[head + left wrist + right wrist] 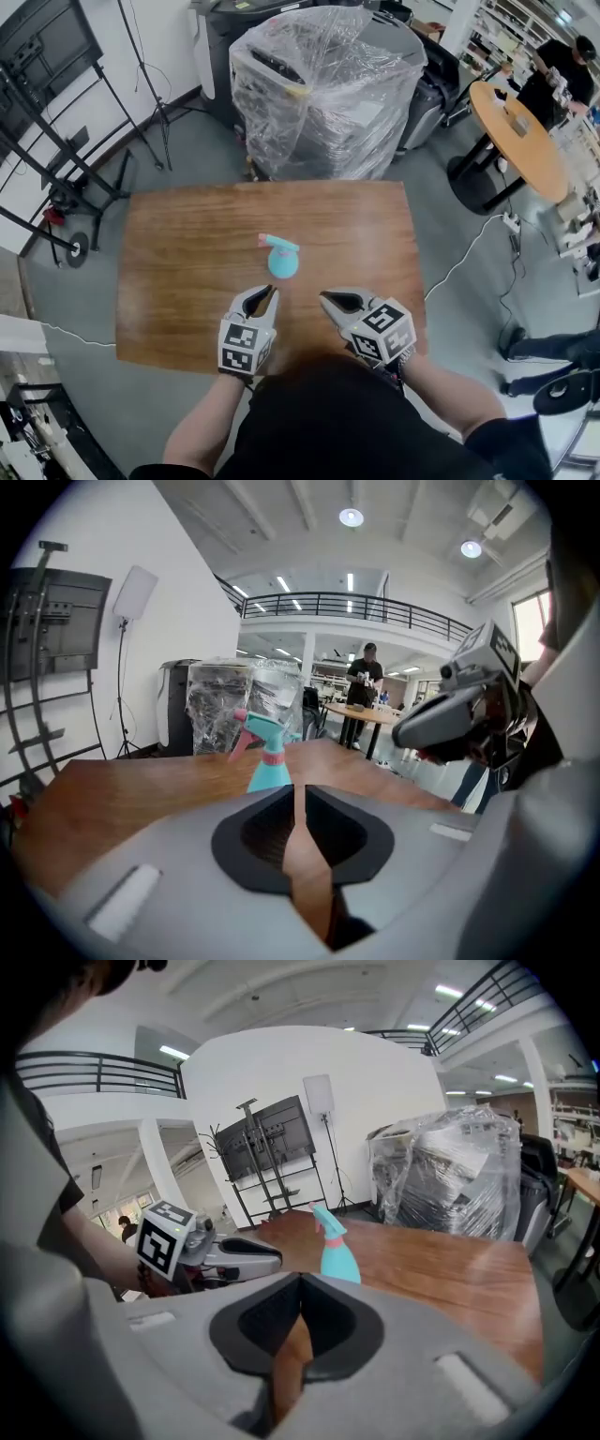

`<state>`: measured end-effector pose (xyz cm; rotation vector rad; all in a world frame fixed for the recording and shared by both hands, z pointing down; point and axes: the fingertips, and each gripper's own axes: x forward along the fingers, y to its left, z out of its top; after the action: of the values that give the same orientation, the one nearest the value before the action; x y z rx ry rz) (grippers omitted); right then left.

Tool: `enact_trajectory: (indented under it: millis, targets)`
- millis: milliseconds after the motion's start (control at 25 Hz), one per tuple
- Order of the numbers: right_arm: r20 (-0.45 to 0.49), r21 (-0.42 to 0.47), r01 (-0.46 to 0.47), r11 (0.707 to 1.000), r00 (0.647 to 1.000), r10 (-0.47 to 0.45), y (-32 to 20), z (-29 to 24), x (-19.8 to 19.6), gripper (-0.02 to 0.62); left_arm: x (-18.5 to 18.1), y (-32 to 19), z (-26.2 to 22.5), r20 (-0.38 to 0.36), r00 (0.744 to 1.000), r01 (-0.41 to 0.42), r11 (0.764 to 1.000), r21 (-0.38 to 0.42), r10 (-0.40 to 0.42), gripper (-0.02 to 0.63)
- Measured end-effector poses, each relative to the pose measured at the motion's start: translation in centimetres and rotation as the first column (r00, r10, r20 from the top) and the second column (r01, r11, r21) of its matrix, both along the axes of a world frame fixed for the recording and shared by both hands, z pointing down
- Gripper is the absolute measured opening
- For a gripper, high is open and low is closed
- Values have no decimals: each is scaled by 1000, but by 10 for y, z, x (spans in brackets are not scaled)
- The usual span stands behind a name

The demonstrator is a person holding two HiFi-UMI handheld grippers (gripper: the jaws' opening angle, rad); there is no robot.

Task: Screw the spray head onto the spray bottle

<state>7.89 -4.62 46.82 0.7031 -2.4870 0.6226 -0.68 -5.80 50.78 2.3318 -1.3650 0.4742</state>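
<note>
Surface: brown wooden surface, fills mid-frame.
Claws: left claw and right claw, lower centre, both clenched on nothing.
Bottle: teal plastic spray bottle, upright, frame centre.
Head: teal, pink-triggered spray head already sits atop the bottle; how tightly it is screwed on cannot be judged.

Teal spray bottle (pink collar and trigger) — brown wood-grain table

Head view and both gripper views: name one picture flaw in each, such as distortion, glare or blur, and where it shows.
Head view: the wide lens bows the table edges, and the plastic wrap glares. Left gripper view: black corners ring the picture; ceiling lamps bloom. Right gripper view: the railing curves, and the table shows a pale sheen.
</note>
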Motion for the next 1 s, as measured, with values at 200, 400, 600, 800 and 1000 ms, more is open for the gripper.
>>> enact_trajectory:
  millis: [200, 400, 600, 800, 1000]
  targets:
    - [63, -4, 25, 1000, 998, -25, 4, -1, -9, -8, 17, 19, -25, -42, 998, 41, 999, -13, -41, 17]
    - [88, 36, 79, 996, 993, -82, 12, -7, -11, -8, 26, 29, -35, -37, 995, 88, 996, 11, -87, 17]
    - [96, 51, 106, 993, 989, -110, 17, -9, -4, -8, 36, 38, -36, -23, 993, 117, 993, 17, -117, 15]
    - [88, 85, 151, 985, 983, -159, 23, -11, 2, -9, 46, 43, -33, 7, 990, 139, 990, 29, -139, 15]
    - [89, 104, 181, 978, 978, -191, 28, -11, 7, -9, 55, 46, -33, 21, 988, 153, 988, 34, -154, 15]
